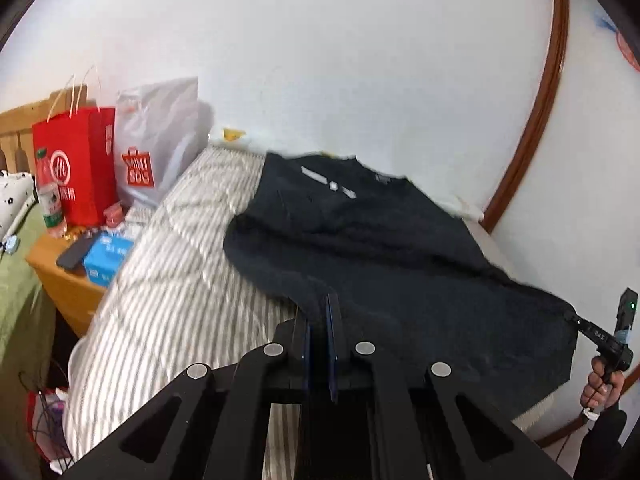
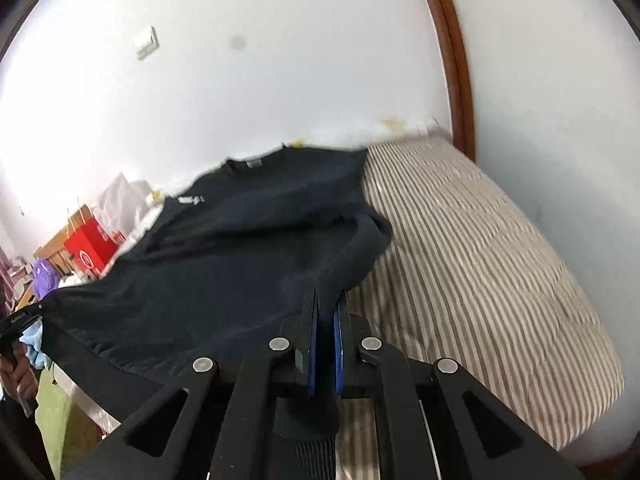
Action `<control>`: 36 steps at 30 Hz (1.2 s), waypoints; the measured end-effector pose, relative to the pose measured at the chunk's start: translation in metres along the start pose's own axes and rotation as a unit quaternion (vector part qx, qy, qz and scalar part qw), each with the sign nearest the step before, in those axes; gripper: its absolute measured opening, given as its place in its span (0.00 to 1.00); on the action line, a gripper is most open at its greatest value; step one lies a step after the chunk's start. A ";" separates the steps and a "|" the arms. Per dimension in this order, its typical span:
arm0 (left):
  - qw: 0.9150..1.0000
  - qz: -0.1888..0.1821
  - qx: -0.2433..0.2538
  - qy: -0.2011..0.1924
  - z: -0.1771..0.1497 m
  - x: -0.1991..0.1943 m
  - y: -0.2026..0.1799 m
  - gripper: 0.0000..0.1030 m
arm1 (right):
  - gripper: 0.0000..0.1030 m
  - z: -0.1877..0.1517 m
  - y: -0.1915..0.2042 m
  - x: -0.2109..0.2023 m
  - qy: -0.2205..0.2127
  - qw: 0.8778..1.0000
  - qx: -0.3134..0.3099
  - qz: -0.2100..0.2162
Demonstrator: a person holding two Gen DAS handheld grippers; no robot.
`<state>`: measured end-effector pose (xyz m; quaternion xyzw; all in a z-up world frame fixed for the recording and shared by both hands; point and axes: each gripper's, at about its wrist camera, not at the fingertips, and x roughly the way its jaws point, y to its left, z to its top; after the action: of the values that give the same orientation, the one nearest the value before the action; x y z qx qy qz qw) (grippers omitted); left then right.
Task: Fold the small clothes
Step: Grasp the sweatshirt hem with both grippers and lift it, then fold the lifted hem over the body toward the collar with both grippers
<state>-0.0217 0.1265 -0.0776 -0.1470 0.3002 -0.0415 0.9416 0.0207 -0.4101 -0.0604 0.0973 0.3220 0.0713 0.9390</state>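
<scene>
A dark navy T-shirt (image 1: 360,240) with a small white chest print lies spread on the striped bed cover (image 1: 168,288), collar toward the wall. My left gripper (image 1: 320,308) is shut on the shirt's near hem corner. My right gripper (image 2: 328,304) is shut on the other hem corner, beside a folded-in sleeve (image 2: 360,248). The hem is stretched between them, slightly lifted. The right gripper also shows in the left wrist view (image 1: 588,326), and the left gripper in the right wrist view (image 2: 24,320). The shirt fills the middle of the right wrist view (image 2: 224,248).
A wooden bedside table (image 1: 60,280) at the left holds a red paper bag (image 1: 84,168), a white plastic bag (image 1: 160,136), a drink bottle (image 1: 48,192), a phone and a blue box. The white wall runs behind the bed; a brown door frame (image 1: 536,120) stands at the right.
</scene>
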 end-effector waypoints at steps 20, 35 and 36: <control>0.999 0.027 -0.012 -0.016 0.112 0.109 0.015 0.07 | 0.06 0.139 0.009 0.104 -0.040 0.998 0.038 0.002; 0.999 0.039 -0.034 0.001 0.162 0.233 0.030 0.07 | 0.06 0.182 0.000 0.234 -0.019 0.997 0.070 -0.001; 0.999 0.042 -0.033 0.003 0.162 0.240 0.031 0.07 | 0.06 0.182 -0.002 0.241 -0.017 0.997 0.070 -0.004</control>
<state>0.2678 0.1566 -0.0939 -0.1648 0.3100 0.0077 0.9363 0.3221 -0.3891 -0.0629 0.1627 0.3109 0.0426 0.9354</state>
